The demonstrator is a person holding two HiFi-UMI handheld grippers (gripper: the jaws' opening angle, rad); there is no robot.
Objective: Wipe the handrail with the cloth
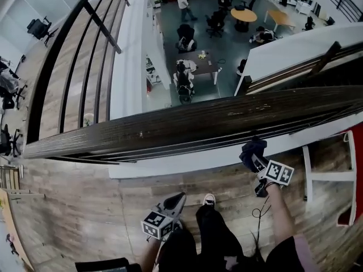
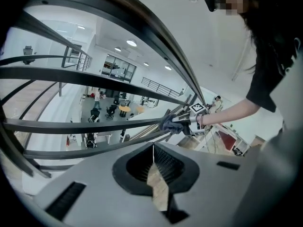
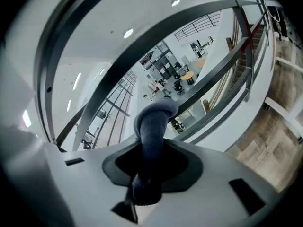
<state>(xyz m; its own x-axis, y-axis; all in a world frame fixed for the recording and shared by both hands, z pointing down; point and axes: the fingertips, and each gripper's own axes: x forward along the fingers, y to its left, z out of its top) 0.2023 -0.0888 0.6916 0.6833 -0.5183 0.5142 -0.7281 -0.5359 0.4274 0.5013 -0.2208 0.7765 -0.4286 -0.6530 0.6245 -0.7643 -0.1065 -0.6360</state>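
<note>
The dark wooden handrail (image 1: 187, 123) runs across the head view from low left to high right. My right gripper (image 1: 258, 162) is shut on a dark blue cloth (image 1: 251, 150), which sits just under the rail's near edge at the right. In the right gripper view the cloth (image 3: 154, 122) bulges up out of the jaws of the right gripper (image 3: 150, 150), with railing bars (image 3: 189, 27) beyond it. My left gripper (image 1: 177, 199) hangs lower by the person's legs, away from the rail. Its jaws (image 2: 153, 148) are shut on nothing. From there the cloth (image 2: 169, 123) shows against the bars.
Thin metal bars (image 2: 71, 74) run below the handrail. Beyond it is an open drop to a lower floor with desks, chairs and people (image 1: 184, 75). A white frame (image 1: 317, 174) and something red (image 1: 357, 152) stand on the wooden floor at the right. A cable (image 1: 258, 214) lies near the shoe (image 1: 209, 199).
</note>
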